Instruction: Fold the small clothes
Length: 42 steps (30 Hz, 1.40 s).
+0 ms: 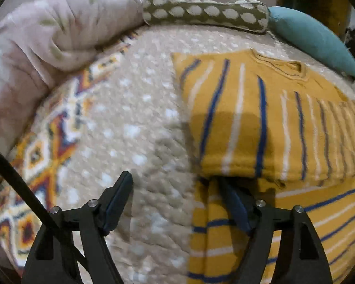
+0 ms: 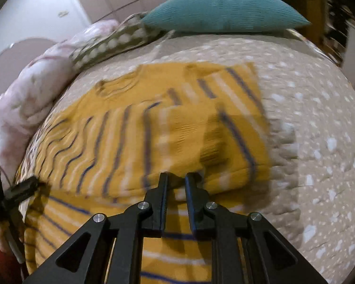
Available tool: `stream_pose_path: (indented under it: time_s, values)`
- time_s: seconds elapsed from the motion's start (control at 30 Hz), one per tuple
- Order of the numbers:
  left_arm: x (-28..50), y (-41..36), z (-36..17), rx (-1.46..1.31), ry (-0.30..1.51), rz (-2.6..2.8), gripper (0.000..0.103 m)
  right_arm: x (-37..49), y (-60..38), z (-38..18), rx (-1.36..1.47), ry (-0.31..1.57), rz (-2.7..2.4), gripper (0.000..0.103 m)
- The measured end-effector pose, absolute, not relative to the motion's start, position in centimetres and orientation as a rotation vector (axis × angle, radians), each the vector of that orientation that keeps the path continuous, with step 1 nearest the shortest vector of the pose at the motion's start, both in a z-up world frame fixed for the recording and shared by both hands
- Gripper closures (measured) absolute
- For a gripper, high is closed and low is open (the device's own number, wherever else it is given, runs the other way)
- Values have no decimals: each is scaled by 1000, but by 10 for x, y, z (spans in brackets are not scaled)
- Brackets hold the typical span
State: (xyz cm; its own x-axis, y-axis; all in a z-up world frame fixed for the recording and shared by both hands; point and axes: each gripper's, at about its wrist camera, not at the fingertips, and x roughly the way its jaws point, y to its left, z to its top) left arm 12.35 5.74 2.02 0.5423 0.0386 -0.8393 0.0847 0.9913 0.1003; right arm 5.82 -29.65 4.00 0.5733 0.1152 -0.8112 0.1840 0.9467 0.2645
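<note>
Mustard striped sweater (image 2: 135, 127) on bed (image 2: 307, 123), folded edge just ahead; right tongs (image 2: 176, 177) nearly closed, pinching hem; left tongs (image 1: 175, 189) open, empty.

right claw (image 2: 176, 177) tips buried in blurred yellow striped shirt (image 2: 135, 127), shirt hem cut off below

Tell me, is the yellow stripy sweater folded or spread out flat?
Partly folded. The yellow sweater has one flap doubled over onto itself: its stripes run up and down, while those on the layer beneath run sideways.
</note>
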Motion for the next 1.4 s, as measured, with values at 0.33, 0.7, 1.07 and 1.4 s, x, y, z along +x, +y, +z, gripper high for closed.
stream_pose_path:
  time_s: [0.33, 0.7, 1.07, 1.4]
  values:
    - [119, 110, 50, 66, 961, 139, 33, 10, -321, 71, 308, 855, -138, 76]
    - [-20, 41, 83, 49, 881, -132, 23, -76, -267, 71, 233, 858, -74, 59]
    - [-71, -20, 21, 62, 952, -102, 17, -94, -230, 36, 126, 872, -131, 59]
    - [-77, -27, 15, 104, 948, -64, 7, -96, -220, 21, 85, 819, -171, 41]
